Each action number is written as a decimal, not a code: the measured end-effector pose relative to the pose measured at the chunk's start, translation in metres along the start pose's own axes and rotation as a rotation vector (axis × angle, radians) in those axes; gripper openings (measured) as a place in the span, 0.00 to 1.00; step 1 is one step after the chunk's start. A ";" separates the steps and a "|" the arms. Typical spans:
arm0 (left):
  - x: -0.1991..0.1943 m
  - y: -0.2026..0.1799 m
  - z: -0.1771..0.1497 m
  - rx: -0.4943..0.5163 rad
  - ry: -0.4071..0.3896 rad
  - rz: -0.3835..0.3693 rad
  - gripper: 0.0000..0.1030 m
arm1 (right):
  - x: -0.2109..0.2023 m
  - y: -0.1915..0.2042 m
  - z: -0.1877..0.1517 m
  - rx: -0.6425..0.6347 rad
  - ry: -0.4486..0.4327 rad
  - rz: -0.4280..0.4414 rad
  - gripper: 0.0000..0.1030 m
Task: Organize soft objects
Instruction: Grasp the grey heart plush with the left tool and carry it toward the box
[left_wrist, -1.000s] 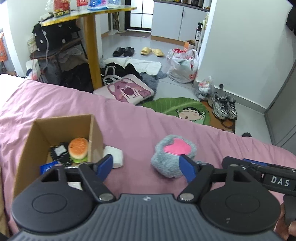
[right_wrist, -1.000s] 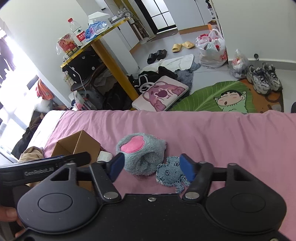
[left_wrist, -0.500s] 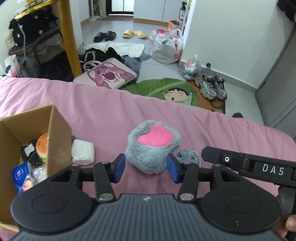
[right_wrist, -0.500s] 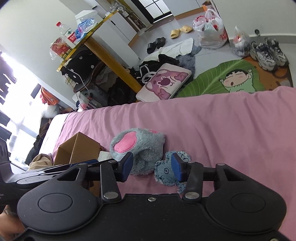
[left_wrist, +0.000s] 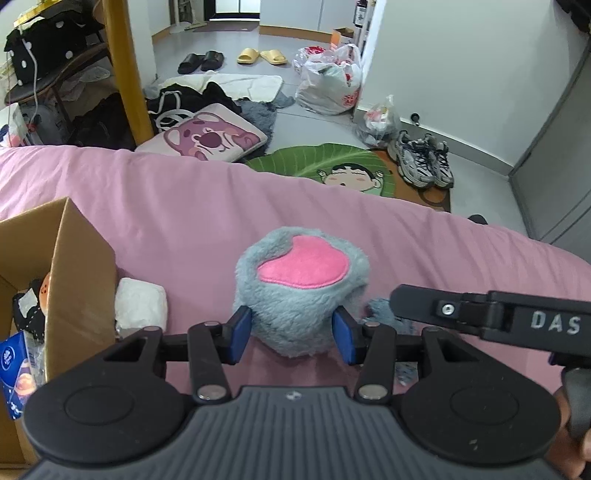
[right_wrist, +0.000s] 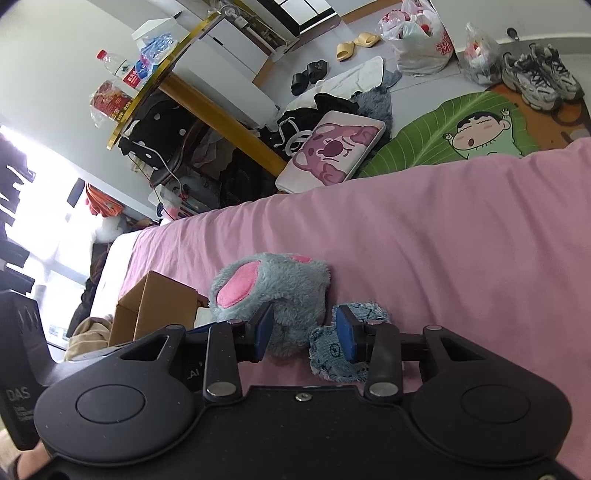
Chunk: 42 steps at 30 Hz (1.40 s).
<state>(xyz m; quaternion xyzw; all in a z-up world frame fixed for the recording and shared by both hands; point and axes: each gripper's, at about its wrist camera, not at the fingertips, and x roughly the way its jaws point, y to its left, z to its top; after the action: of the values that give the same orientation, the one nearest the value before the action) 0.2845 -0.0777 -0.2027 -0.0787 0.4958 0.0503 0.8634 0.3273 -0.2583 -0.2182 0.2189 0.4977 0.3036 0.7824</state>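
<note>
Grey plush paw toy (left_wrist: 301, 295) on pink bedsheet (left_wrist: 184, 206), just right of cardboard box (left_wrist: 70, 273). Left wrist view: left gripper (left_wrist: 291, 334) partly open, blue pads flanking the toy's base, not visibly squeezing. Close evenly low on the body; lift straight before swinging to the box.

Right wrist view: right gripper (right_wrist: 304, 332) partly open, empty, over small denim-blue toy (right_wrist: 332, 350) touching the paw toy's right side. Centre before closing.
</note>
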 end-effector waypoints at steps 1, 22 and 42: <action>0.002 0.003 0.001 -0.014 0.003 0.000 0.43 | 0.002 0.000 0.000 0.005 -0.001 0.004 0.38; 0.007 0.033 0.011 -0.174 -0.043 -0.082 0.28 | 0.045 -0.002 -0.002 0.107 0.036 0.076 0.29; -0.054 0.045 0.008 -0.200 -0.097 -0.110 0.26 | 0.002 0.051 -0.007 -0.029 -0.041 0.060 0.20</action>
<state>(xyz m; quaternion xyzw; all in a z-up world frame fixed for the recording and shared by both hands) 0.2569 -0.0327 -0.1557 -0.1888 0.4411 0.0558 0.8756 0.3085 -0.2202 -0.1893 0.2284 0.4704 0.3295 0.7861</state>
